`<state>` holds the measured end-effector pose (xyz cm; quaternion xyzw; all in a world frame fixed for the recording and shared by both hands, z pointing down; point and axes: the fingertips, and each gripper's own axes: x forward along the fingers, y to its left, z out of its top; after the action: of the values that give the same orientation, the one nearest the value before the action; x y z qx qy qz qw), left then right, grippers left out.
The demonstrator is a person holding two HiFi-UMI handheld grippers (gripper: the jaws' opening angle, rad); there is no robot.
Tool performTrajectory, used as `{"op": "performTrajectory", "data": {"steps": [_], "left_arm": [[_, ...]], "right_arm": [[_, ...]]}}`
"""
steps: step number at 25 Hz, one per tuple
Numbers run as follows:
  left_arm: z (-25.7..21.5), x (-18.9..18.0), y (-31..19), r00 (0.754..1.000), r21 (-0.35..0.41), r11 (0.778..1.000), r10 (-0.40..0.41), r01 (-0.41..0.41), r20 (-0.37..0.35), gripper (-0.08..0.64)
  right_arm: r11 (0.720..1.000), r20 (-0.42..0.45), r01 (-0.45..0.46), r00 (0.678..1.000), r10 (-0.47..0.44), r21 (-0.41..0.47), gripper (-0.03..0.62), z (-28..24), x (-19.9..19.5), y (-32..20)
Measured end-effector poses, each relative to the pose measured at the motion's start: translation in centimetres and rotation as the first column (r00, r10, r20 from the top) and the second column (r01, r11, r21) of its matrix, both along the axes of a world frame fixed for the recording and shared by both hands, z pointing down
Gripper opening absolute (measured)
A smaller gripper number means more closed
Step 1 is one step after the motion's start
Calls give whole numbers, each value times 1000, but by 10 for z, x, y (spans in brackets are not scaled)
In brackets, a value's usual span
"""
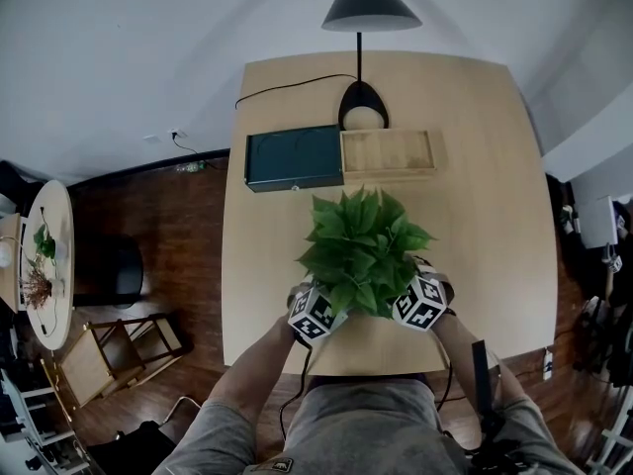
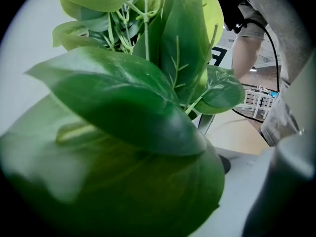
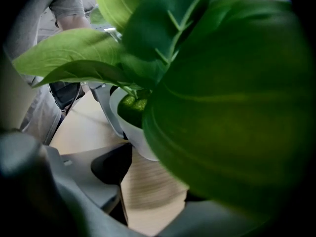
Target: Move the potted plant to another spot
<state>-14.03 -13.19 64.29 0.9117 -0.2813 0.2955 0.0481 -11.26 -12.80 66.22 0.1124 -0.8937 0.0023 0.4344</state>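
The potted plant (image 1: 364,250), broad green leaves in a white pot (image 3: 136,132), is over the front part of the wooden table (image 1: 475,196). My left gripper (image 1: 318,313) flanks it on the left and my right gripper (image 1: 419,303) on the right, both tucked under the foliage. In the right gripper view the pot sits between the wide-set jaws, its wall against the left pad; leaves (image 3: 222,107) hide the other jaw. In the left gripper view big leaves (image 2: 123,98) fill the picture and cover the jaws and the pot.
A dark green box (image 1: 294,158) and a shallow wooden tray (image 1: 388,152) lie side by side behind the plant. A black lamp (image 1: 362,107) with a cable stands at the table's far edge. Bare tabletop lies to the right. A round side table (image 1: 49,265) stands far left.
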Motion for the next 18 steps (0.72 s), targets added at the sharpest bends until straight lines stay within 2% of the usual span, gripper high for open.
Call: {"op": "performTrajectory", "data": {"steps": [18], "left_arm": [[4,-4,-8,1000,14,1000,5,-5,26,382]], "right_arm": [[1000,-5,-5,1000,5,14,339,3,-4,-9]]}}
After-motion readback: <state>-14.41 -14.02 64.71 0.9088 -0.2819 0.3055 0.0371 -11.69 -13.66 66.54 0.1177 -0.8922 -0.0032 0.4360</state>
